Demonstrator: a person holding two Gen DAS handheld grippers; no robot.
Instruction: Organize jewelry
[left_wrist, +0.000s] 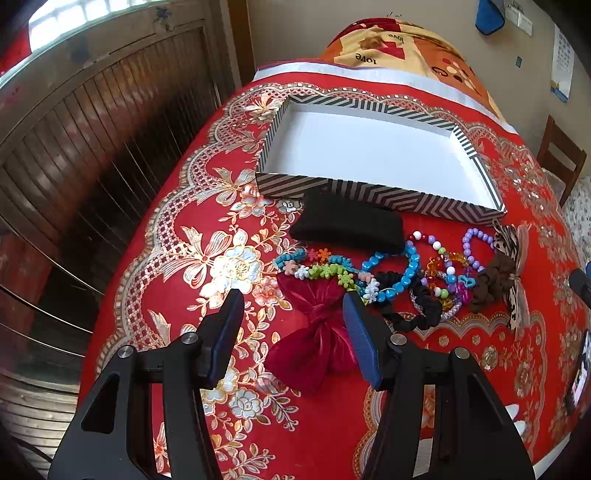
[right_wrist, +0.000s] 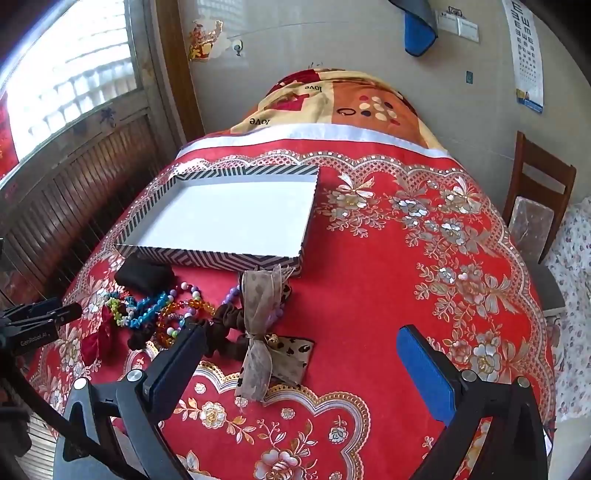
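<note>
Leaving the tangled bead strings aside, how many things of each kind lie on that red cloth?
Bows: 2 (red velvet bow, leopard-print ribbon bow)
Scrunchies: 2 (black scrunchie, brown scrunchie)
Black folded cloth: 1
Striped box: 1
Total: 6

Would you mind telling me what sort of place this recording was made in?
Most likely a room in a home. A table under a red floral tablecloth stands by a window with wooden panelling; a wooden chair sits beside it, and an eye chart hangs on the wall.
</note>
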